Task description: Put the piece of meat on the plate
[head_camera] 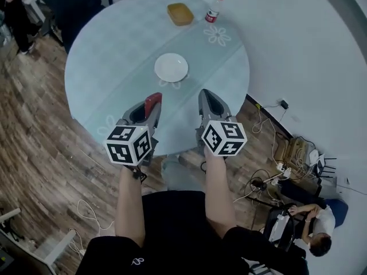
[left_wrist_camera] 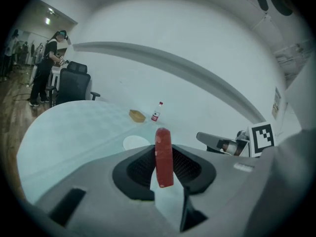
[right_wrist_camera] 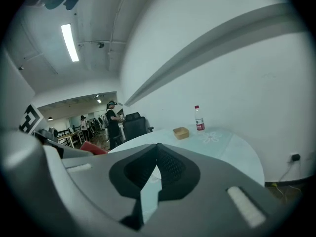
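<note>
Head view: left gripper's (head_camera: 150, 110) meat (head_camera: 153, 101), long axis toward plate (head_camera: 171, 67).

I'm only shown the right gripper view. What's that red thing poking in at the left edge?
Observer: The piece of meat. The left gripper holds it between its fingers.
Operator: Is there a plate somewhere?
Observer: Yes. The head view shows a white plate in the middle of the round table, with nothing on it.
Operator: Is the meat over it?
Observer: No. In the head view it is over the table's near part, short of the plate.
</note>
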The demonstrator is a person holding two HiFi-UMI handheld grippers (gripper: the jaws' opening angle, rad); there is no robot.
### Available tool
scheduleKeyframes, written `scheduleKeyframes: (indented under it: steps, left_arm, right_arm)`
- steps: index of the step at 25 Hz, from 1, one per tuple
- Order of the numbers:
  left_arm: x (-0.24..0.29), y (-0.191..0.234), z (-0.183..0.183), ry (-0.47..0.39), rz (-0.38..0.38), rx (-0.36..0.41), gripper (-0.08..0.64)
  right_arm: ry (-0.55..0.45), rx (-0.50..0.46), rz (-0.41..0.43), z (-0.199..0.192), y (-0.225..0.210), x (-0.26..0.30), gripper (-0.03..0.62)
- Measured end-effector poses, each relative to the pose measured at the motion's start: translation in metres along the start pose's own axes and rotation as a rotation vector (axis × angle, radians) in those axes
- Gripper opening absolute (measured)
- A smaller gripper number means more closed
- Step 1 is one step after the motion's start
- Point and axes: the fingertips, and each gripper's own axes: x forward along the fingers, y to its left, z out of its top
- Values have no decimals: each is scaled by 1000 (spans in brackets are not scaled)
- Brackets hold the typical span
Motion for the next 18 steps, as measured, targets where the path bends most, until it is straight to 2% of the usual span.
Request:
scheduleKeyframes:
  steps: [4, 8, 14, 18]
  left_arm:
    - [42, -2, 13, 2, 17, -43, 89]
    - [69, -6, 26, 35, 24, -11, 89]
    - [98, 5, 44, 66, 16, 10, 89]
    - [130, 12, 26, 159, -49, -29, 89]
  right_arm:
    - [2, 9, 15, 19, -45, 37, 11]
    - [10, 48, 22, 25, -74, 63, 11]
    - [-41, 82, 79, 48, -72, 110, 11]
    - [-26, 115, 80, 39, -80, 122, 11]
